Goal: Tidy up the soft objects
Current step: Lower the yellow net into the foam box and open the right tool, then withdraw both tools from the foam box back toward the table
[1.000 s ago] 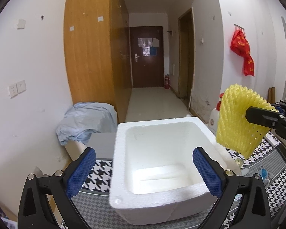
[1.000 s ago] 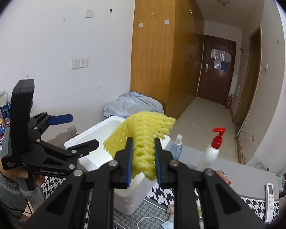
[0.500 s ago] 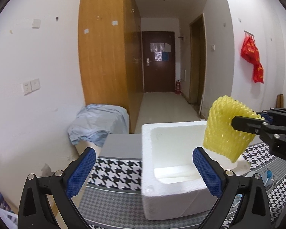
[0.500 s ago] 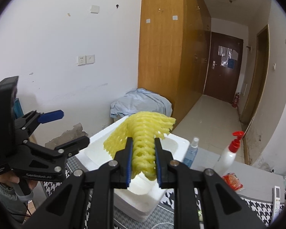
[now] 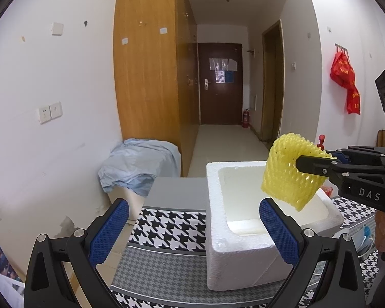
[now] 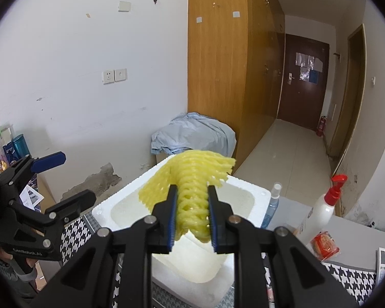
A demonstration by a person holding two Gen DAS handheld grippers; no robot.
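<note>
My right gripper (image 6: 192,218) is shut on a yellow foam net sleeve (image 6: 190,179) and holds it above the open white foam box (image 6: 254,192). In the left wrist view the yellow foam net sleeve (image 5: 287,177) hangs over the right part of the white foam box (image 5: 215,205), pinched by the right gripper (image 5: 302,164). My left gripper (image 5: 192,231) is open and empty, in front of the box's left side. It also shows in the right wrist view (image 6: 61,179) at the left. The box's inside looks empty.
The box stands on a houndstooth cloth (image 5: 166,228) on a table. A spray bottle (image 6: 273,202), a pump bottle (image 6: 323,205), a red packet (image 6: 324,245) and a remote (image 6: 381,264) lie to the right. A blue cloth-covered box (image 5: 138,166) stands by the wall.
The right gripper has carried the yellow sleeve leftward from beside the box to above its opening. The left gripper has swung left, so the box sits more to its right.
</note>
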